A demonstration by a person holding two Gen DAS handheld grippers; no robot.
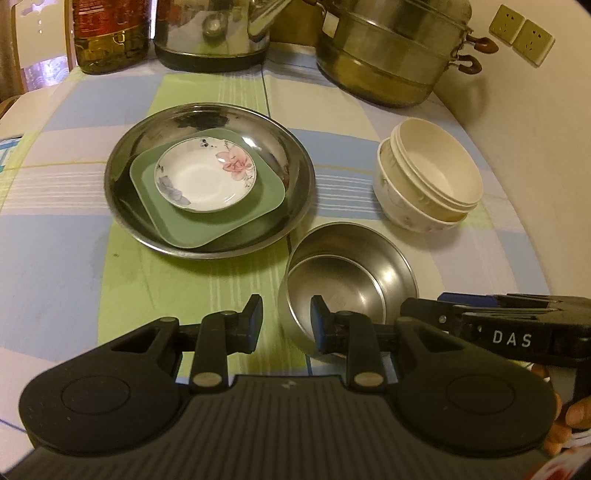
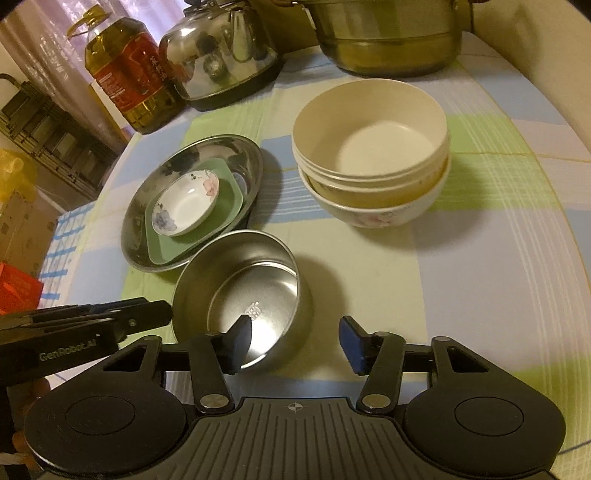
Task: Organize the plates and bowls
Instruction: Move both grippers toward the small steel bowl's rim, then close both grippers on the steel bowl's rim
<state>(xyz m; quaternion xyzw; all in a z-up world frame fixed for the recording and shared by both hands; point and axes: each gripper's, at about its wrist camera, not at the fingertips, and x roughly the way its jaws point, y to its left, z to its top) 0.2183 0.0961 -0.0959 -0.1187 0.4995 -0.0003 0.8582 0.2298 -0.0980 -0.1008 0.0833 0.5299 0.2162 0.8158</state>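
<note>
A small steel bowl [image 1: 351,284] [image 2: 236,288] stands upright on the checked tablecloth, nearest to me. My left gripper [image 1: 286,320] is open, straddling the bowl's left wall with one finger over its inside; no pad presses on it. My right gripper [image 2: 295,332] is open too, its left finger over the bowl's inside and its right finger well clear of the outer wall. A big steel plate [image 1: 122,192] [image 2: 136,221] holds a green square plate [image 1: 184,229] with a floral saucer [image 1: 205,177] on top. Cream bowls [image 1: 432,173] [image 2: 369,147] sit nested in a white floral bowl [image 2: 369,218].
Along the table's far edge stand an oil bottle [image 2: 125,74], a steel kettle [image 2: 221,55] and a large steamer pot [image 1: 388,55]. A wall with sockets [image 1: 521,29] lies to the right. Left of the table are a dark rack [image 2: 44,129] and an orange box [image 2: 18,291].
</note>
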